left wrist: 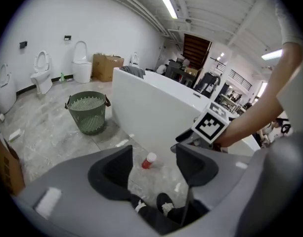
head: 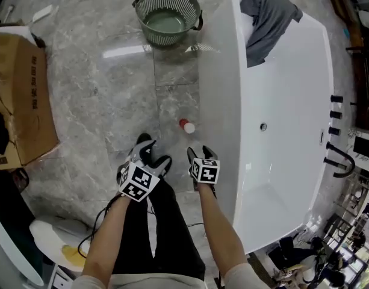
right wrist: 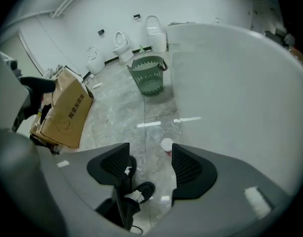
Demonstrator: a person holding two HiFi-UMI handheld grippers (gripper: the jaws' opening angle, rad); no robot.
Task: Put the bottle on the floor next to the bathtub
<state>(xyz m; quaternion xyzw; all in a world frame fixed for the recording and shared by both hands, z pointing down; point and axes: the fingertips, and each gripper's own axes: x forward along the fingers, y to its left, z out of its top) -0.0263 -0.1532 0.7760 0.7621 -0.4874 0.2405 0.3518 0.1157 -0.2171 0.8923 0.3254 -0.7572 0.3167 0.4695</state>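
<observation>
Head view: bottle (head: 186, 126) on floor (head: 112, 101), just beside tub (head: 280, 101). Left gripper view: left claw (left wrist: 153, 154) released, empty. Right gripper view: right claw (right wrist: 150, 152) released, empty. Bottle looks small, light, rigid plastic; best gripped round its red body.

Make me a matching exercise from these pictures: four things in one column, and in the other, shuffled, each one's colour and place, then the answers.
Things:
1. bottle
2. basket
3. cloth
4. box

Colour and place:
A. grey, draped over the rim of the tub
B. brown, on the floor at the far left
C. red with a white cap, on the floor beside the tub
D. green, on the floor by the tub's far end

Pairs: 1-C, 2-D, 3-A, 4-B
</observation>
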